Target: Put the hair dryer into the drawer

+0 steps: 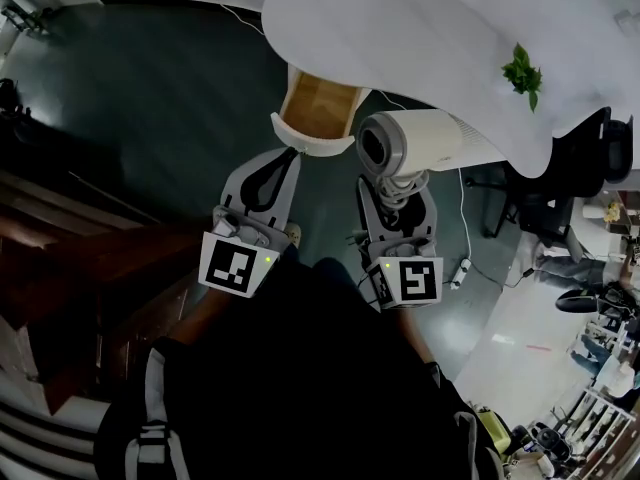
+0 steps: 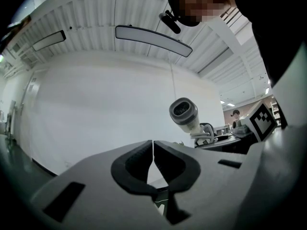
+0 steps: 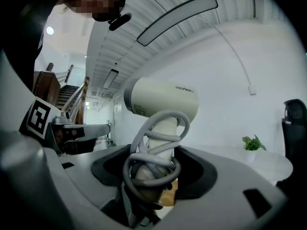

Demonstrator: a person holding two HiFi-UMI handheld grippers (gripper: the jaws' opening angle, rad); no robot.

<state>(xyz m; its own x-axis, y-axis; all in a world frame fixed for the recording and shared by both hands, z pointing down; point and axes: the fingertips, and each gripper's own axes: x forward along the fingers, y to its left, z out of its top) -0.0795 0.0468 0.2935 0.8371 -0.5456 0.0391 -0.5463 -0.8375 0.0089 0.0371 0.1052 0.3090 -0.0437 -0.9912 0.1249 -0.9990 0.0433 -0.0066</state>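
Right hand-held gripper is pictured in the head view clenched on the handle of a white hair dryer. The dryer is held upright over the dark floor, with its barrel lying level just short of the edge of the white desk. A wood-lined drawer is seen pulled open beneath that edge, apparently with nothing in it, just to the left of the dryer. The left hand-held gripper is poised right in front of the drawer's white face.

In the left gripper view, that hand-held gripper's jaws are seen pressed together with nothing between them. The hair dryer is seen off to the right, well apart, with its dark round end turned toward the camera.

In the right gripper view, the handle is shown caught between the jaws, with the grey cord wound around it in loose loops, so the grip is taken partly on cable.

The dryer is judged to be a stiff, fairly light plastic body with a smooth shell, top-heavy above the grip. The wrapped handle is judged the soundest place to hold it, although the coils could slide or come unwound. For stowing, the dryer is judged to need carrying leftward and lowering into the drawer.
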